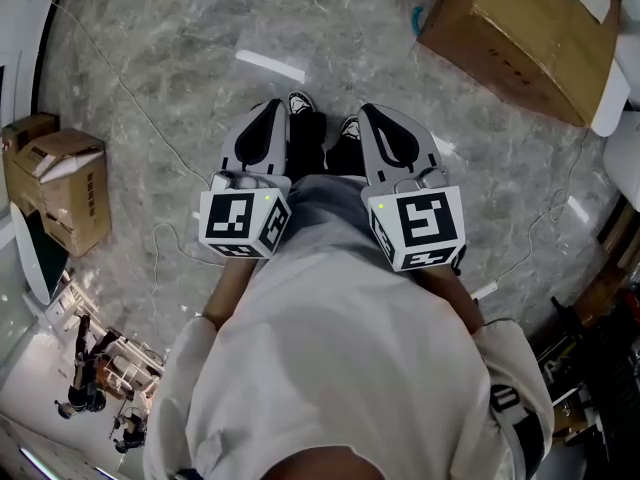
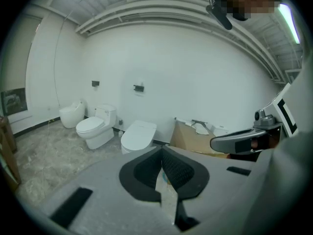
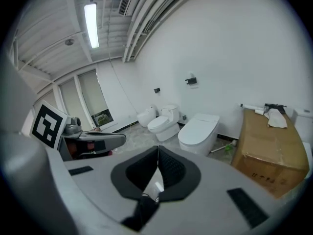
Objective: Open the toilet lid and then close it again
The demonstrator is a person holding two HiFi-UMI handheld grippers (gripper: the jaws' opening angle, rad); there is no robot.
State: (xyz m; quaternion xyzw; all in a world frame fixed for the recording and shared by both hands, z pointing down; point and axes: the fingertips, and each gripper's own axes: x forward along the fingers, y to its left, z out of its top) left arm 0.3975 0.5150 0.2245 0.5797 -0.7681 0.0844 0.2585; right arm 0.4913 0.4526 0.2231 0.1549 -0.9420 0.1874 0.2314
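The nearest white toilet (image 2: 138,135) stands by the far wall with its lid down; the right gripper view shows this toilet (image 3: 198,131) too, well ahead of both grippers. It is out of the head view. My left gripper (image 1: 278,108) and right gripper (image 1: 368,110) are held side by side in front of the person's torso, above the shoes. The left gripper's (image 2: 162,148) jaws are pressed together with nothing between them. The right gripper's (image 3: 158,148) jaws also meet, empty. Neither touches the toilet.
Two more toilets (image 2: 95,126) (image 2: 72,114) line the wall further left. A large cardboard box (image 3: 266,151) sits on the floor right of the nearest toilet, also top right in the head view (image 1: 520,28). Smaller boxes (image 1: 60,183) and a cable (image 1: 160,238) lie left.
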